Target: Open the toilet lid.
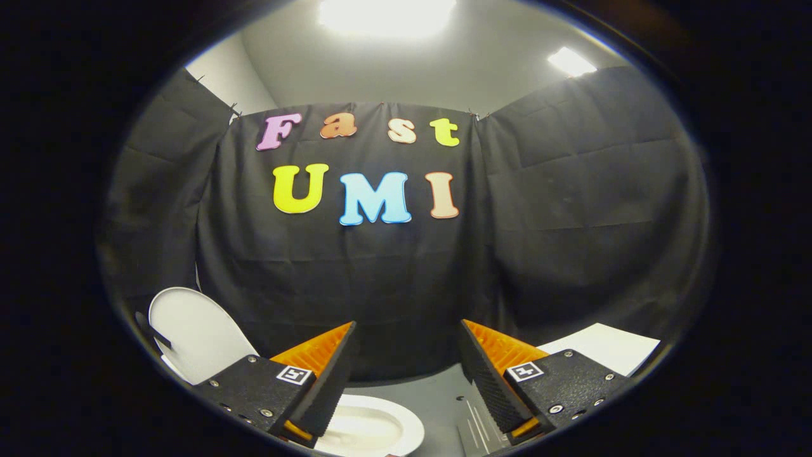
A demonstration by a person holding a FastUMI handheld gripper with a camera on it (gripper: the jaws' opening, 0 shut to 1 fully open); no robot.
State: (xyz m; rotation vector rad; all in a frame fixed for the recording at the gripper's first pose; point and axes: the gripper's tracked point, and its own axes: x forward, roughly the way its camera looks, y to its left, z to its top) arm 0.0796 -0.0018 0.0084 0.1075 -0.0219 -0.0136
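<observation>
**Lid up, fingers wide and empty**

The gripper (pixel 406 381) hangs high with its two fingers spread well apart, nothing held between them; the white oval plastic toilet lid (pixel 193 336) stands raised, tilted back against the black cloth booth wall (pixel 393 279), beyond and outside the left finger; the white ceramic toilet bowl (pixel 374 428) lies open just beneath that finger's tip; a grey floor (pixel 444 393) shows between the fingers; a flat white sheet (pixel 609 346) sits beyond the right finger.
</observation>
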